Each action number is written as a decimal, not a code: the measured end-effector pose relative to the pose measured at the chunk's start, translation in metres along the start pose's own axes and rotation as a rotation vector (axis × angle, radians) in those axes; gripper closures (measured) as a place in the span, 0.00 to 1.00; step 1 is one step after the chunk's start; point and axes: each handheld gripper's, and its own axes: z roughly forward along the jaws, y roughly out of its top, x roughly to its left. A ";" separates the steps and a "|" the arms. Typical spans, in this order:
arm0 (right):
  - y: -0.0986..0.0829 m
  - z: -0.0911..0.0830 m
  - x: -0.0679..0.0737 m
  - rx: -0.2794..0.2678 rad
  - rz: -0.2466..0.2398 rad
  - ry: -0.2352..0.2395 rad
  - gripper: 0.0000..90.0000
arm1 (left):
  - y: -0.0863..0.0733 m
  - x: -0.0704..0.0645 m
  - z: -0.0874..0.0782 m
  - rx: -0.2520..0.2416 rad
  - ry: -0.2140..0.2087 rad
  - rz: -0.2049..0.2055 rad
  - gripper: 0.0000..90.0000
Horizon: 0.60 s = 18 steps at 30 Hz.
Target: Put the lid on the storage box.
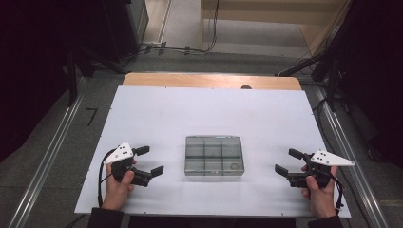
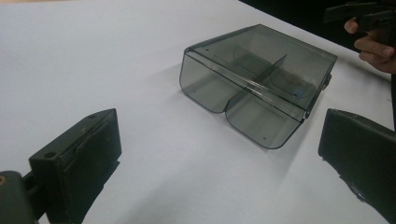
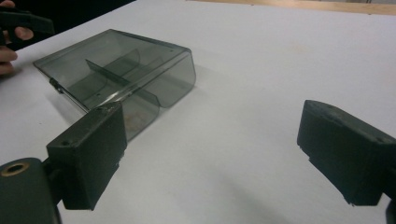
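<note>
We hold the left gripper (image 1: 151, 162) and right gripper (image 1: 289, 161) spread wide, flanking the smoky transparent plastic compartment box (image 1: 214, 155) mid-table on the white sheet (image 1: 157, 114), presumably ready to approach it from both sides.

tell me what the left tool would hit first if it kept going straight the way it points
Probably the smoky transparent plastic compartment box: the left tool points at it with open jaws, bare white tabletop between, though depth is unclear.

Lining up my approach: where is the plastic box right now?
In the high view the plastic box sits lid shut on the white table, near its front middle, between the open left gripper and the open right gripper, touching neither.
</note>
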 end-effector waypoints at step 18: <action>-0.025 -0.024 -0.026 0.007 0.031 -0.050 0.08 | -0.012 0.013 -0.020 -0.035 0.044 -0.022 0.00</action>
